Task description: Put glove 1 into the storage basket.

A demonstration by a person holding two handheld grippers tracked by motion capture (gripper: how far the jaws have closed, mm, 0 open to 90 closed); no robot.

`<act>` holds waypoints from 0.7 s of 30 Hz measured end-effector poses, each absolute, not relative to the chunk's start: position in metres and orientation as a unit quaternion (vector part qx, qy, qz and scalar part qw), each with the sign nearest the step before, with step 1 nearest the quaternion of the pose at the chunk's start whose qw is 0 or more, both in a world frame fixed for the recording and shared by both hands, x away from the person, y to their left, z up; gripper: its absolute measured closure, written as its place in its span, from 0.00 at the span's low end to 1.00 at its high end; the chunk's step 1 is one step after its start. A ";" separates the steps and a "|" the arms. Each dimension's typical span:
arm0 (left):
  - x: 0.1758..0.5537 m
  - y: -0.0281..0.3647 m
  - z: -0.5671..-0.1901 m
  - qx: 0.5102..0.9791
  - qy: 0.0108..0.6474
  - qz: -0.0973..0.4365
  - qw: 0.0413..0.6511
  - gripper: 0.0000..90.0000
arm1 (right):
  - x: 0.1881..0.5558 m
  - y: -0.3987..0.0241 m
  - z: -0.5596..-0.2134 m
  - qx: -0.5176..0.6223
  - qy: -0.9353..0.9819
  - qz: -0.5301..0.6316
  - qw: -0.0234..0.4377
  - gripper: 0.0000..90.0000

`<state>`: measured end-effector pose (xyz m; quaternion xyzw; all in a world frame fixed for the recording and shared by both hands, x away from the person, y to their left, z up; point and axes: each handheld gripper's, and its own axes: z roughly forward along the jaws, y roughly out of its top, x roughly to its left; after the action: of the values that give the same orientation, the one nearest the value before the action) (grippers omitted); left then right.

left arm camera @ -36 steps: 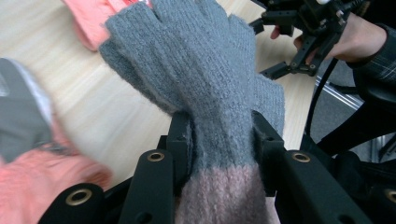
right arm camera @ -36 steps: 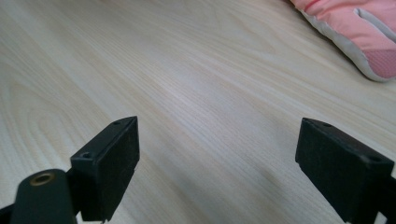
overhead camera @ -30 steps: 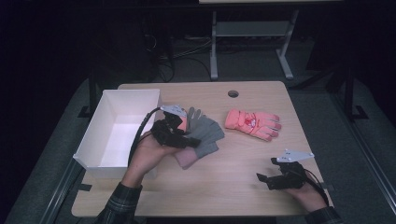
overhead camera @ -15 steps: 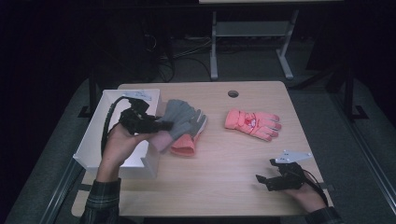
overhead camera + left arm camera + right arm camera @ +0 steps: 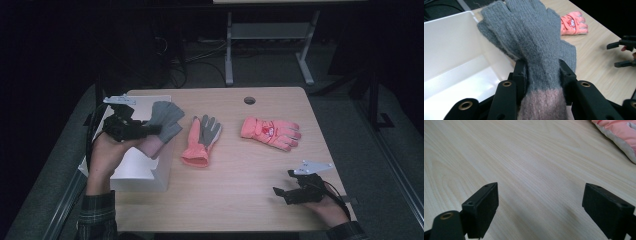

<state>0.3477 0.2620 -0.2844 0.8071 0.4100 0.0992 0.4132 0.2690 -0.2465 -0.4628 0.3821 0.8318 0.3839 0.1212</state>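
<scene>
Clamping left gripper (image 5: 150, 131) on grey knit glove (image 5: 164, 120) near pink cuff, carrying over white box (image 5: 135, 170) rim for dropping inside; resting right gripper (image 5: 281, 193) on table (image 5: 240, 200), jaws apart, idling near ski gloves

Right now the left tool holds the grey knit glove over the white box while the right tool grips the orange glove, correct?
Not quite. The right tool is open and empty on the table, as the high view shows; the left tool does hold the grey knit glove over the white box.
</scene>
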 end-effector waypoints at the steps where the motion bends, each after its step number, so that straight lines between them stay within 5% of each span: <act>1: 0.349 0.267 -0.286 0.804 0.417 0.102 0.412 0.74 | 0.269 -0.246 -0.462 0.383 0.830 0.387 0.122 0.15; 21: 0.369 0.318 -0.319 0.766 0.490 0.140 0.392 0.74 | 0.270 -0.245 -0.462 0.378 0.833 0.385 0.122 0.15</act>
<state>0.3695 0.3177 -0.3191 0.7658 0.4904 0.1399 0.3918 0.2700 -0.2447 -0.4619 0.3779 0.8332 0.3847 0.1221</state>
